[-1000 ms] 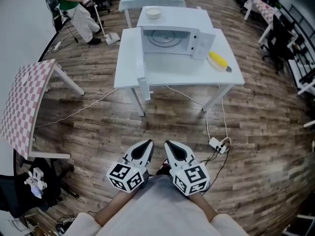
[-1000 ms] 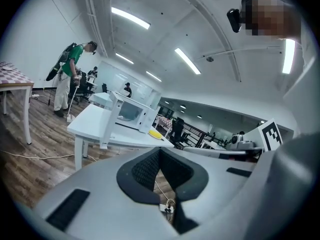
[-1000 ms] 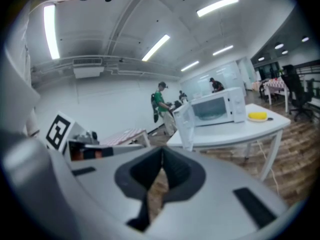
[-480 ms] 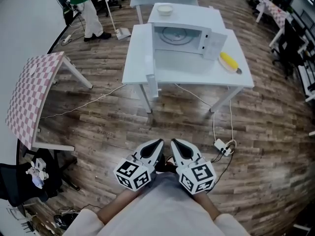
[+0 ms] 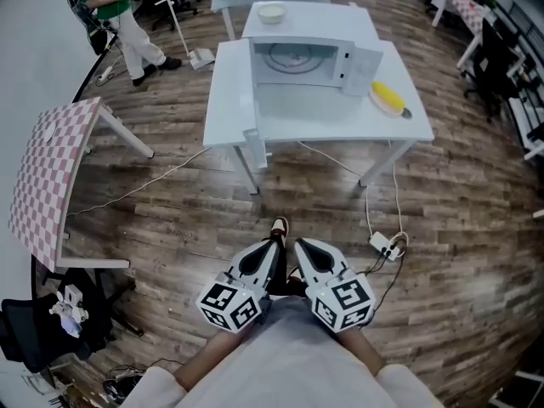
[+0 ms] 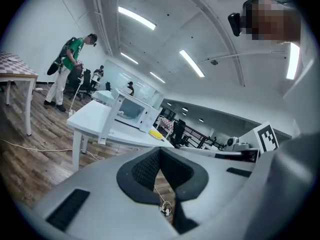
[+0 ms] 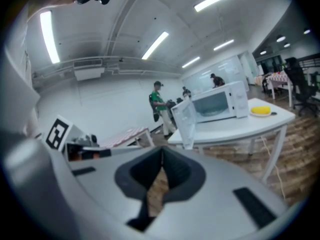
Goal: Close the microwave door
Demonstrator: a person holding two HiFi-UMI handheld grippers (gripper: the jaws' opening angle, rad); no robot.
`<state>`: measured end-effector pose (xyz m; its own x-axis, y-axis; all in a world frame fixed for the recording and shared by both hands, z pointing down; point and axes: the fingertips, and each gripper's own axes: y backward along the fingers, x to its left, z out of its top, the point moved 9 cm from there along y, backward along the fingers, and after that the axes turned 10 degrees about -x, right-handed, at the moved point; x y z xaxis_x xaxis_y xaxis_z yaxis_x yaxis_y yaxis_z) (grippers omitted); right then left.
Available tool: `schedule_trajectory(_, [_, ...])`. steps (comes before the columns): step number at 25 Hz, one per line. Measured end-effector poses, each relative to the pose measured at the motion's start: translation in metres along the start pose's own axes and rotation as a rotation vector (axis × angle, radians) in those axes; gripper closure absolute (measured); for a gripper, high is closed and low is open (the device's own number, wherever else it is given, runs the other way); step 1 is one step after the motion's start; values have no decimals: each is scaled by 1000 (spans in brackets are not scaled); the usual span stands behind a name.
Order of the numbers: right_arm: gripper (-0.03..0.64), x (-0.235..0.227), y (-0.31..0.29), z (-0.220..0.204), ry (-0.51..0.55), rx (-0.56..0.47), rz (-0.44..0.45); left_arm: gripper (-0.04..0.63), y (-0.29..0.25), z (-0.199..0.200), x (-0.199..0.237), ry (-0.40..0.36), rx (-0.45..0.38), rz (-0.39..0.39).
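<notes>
Nothing of the closing is done yet: the approach and the push are both waiting. The left gripper [image 5: 274, 243] is hanging clenched and empty, well short of the white rectangular table [image 5: 331, 121]. On that table the white box-shaped microwave [image 5: 310, 58] is sitting with its white hinged door [image 7: 184, 123] gaping wide toward the table's left front. The right gripper [image 5: 297, 245] is likewise clenching nothing.
</notes>
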<state>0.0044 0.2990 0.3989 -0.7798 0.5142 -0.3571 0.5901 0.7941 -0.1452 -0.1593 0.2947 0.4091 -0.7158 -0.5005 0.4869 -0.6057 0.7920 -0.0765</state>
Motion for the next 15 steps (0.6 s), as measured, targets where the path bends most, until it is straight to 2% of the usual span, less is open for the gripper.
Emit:
schedule_trajectory(4, [594, -3, 0, 0, -9, 10, -3, 578, -5, -3, -1, 18, 13, -8])
schedule_trajectory(10, [594, 5, -15, -2, 12, 45, 83, 578, -10, -3, 7, 52, 26, 6])
schedule_trajectory(15, [594, -3, -28, 1, 2, 54, 84, 578, -18, 2, 17, 47, 29, 25])
